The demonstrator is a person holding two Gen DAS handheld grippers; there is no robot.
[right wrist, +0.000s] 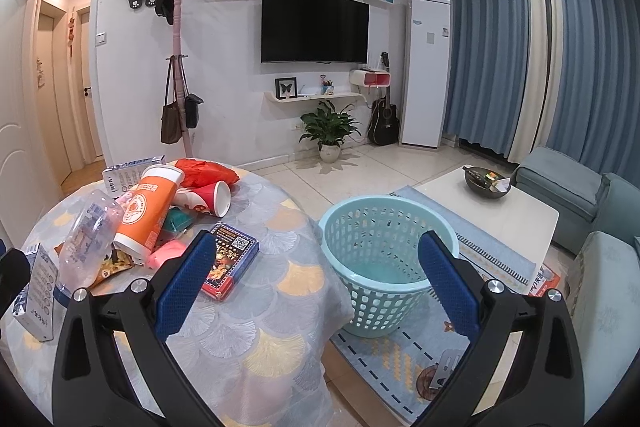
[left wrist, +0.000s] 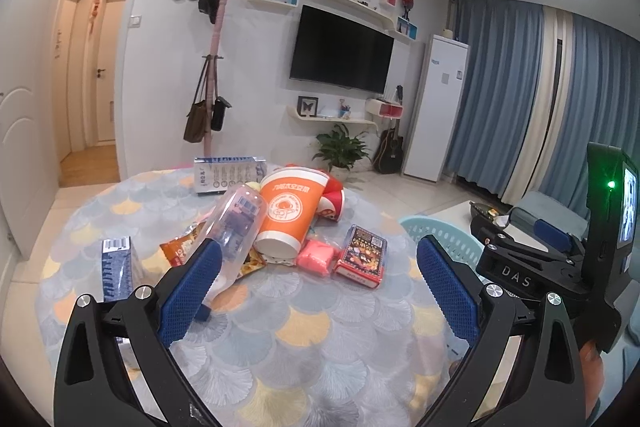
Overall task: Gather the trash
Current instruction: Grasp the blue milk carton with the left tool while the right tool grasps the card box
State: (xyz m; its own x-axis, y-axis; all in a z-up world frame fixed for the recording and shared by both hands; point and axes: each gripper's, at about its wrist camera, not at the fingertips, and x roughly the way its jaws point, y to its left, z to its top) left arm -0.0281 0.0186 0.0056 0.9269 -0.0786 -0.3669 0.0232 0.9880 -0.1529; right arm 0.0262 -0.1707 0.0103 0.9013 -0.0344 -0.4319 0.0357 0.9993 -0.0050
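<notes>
**Both tools wide open above the litter pile, basket waiting on the floor**

Here we are over the round bench (left wrist: 304, 331) with its fan-patterned cloth; the left tool (left wrist: 316, 269) hangs spread wide, blue pads far apart, nothing between them; the right tool (right wrist: 316, 269) is just as wide, gripping nothing, its left pad over the bench edge and its right pad over the basket.

The trash sits heaped toward the far side of the bench; an orange paper cup (left wrist: 286, 213) lies tipped on its side, rim toward the camera; a clear plastic bottle (left wrist: 236, 223) leans across beside it, just past the left tool's left pad; under the bottle, a snack wrapper (left wrist: 180, 249); a pink lump (left wrist: 316, 257) lies just beside the cup's rim; next to that, a red and black card box (left wrist: 362, 255) lies flat; a red paper cup (right wrist: 210, 199) lies on its side behind the orange one, with a crumpled red bag (right wrist: 204, 173) beyond it; a white and blue carton (left wrist: 226, 173) stands at the far edge; a second blue carton (left wrist: 118, 267) is near the left pad.

On the floor to the right of the bench, the light blue laundry-style basket (right wrist: 380, 307) stands upright on a rug (right wrist: 384, 363), close against the hanging cloth; from the right wrist view nothing shows inside it; beyond, a white coffee table (right wrist: 496, 215) carries a dark bowl (right wrist: 486, 183).
</notes>
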